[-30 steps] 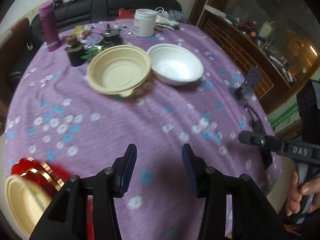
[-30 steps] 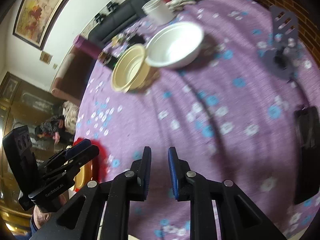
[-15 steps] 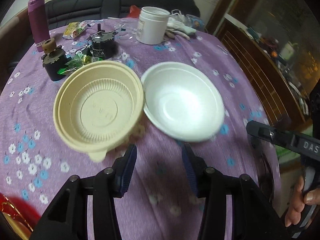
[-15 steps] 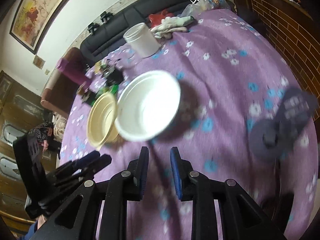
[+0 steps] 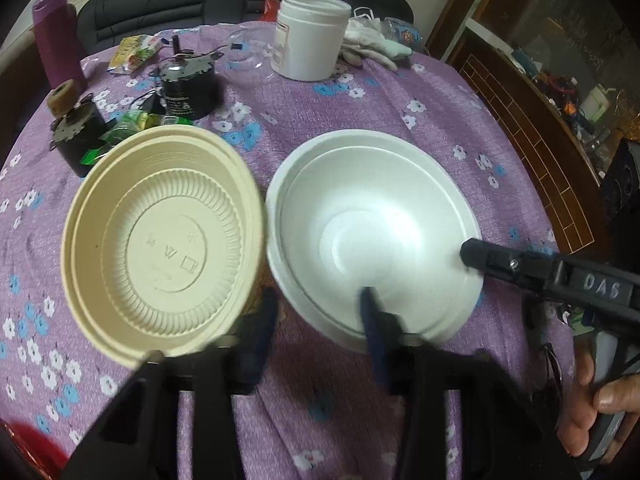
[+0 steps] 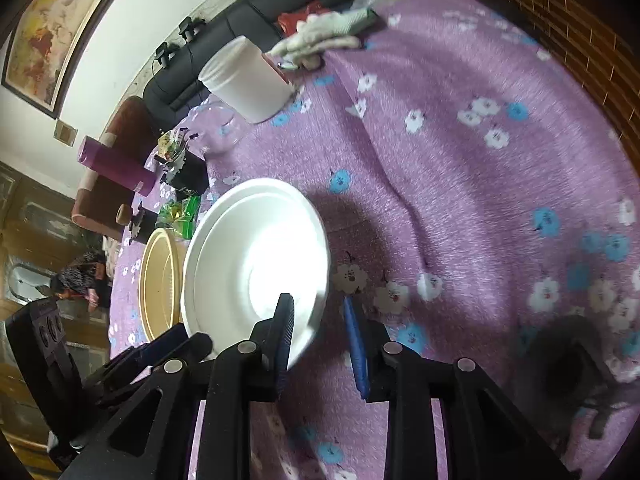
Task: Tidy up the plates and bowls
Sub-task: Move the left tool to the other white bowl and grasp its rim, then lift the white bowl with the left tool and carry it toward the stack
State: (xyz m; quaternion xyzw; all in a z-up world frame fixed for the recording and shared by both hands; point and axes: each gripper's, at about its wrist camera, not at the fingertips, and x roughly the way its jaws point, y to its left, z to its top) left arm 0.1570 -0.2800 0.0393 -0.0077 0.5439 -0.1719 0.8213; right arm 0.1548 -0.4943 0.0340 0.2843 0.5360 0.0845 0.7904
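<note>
Side by side on the purple flowered tablecloth (image 5: 400, 128) stand a cream ribbed bowl (image 5: 160, 240) and a white foam bowl (image 5: 372, 232), rims nearly touching. My left gripper (image 5: 316, 332) straddles the white bowl's near rim, one finger inside and the other in the gap beside the cream bowl. Its jaws are closing and the pads stand clear of the rim. My right gripper (image 6: 320, 336) straddles the white bowl (image 6: 256, 264) at its right rim. Those jaws are opening, also clear of the rim. The cream bowl (image 6: 160, 280) lies beyond the white one.
Behind the bowls are a white jar (image 5: 308, 40), a purple bottle (image 5: 56, 40), two black motors (image 5: 188, 92), snack packets and gloves (image 5: 376, 48). A dark object (image 6: 572, 368) lies on the cloth at right. A person's hand (image 5: 600, 400) holds the right gripper's handle.
Both grippers have travelled forward across the table and down to the bowls. Each now has the white bowl's rim between its fingers. The right jaws stand a little wider.
</note>
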